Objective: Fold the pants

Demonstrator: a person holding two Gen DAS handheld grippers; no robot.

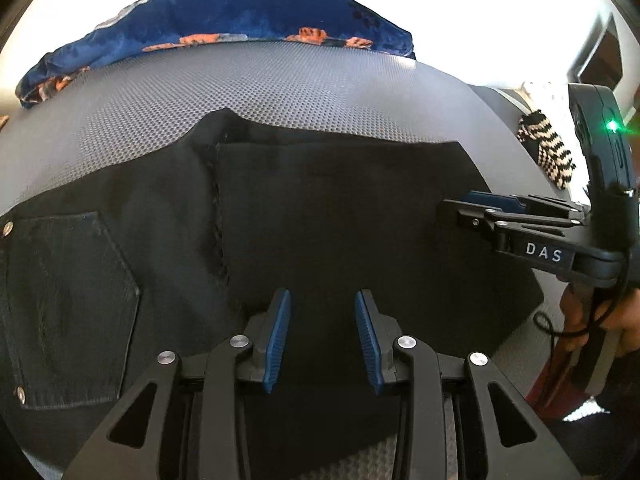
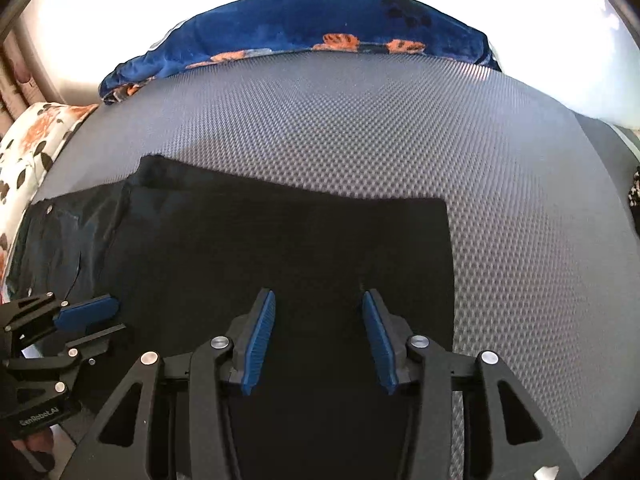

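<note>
Black denim pants (image 1: 320, 220) lie folded on the grey textured mat (image 1: 260, 92), with a back pocket (image 1: 68, 300) showing at the left. My left gripper (image 1: 322, 304) is open and empty, just above the folded cloth. My right gripper (image 1: 452, 206) reaches in from the right over the fold's right edge. In the right wrist view the pants (image 2: 280, 248) fill the lower middle and the right gripper (image 2: 318, 304) is open and empty over them. The left gripper (image 2: 100, 318) shows at the lower left, open.
A blue blanket with orange print (image 1: 240, 20) lies along the mat's far edge. A black-and-cream striped knit item (image 1: 548, 152) sits at the right. A floral cushion (image 2: 36, 140) lies at the left. Grey mat (image 2: 520, 200) lies right of the pants.
</note>
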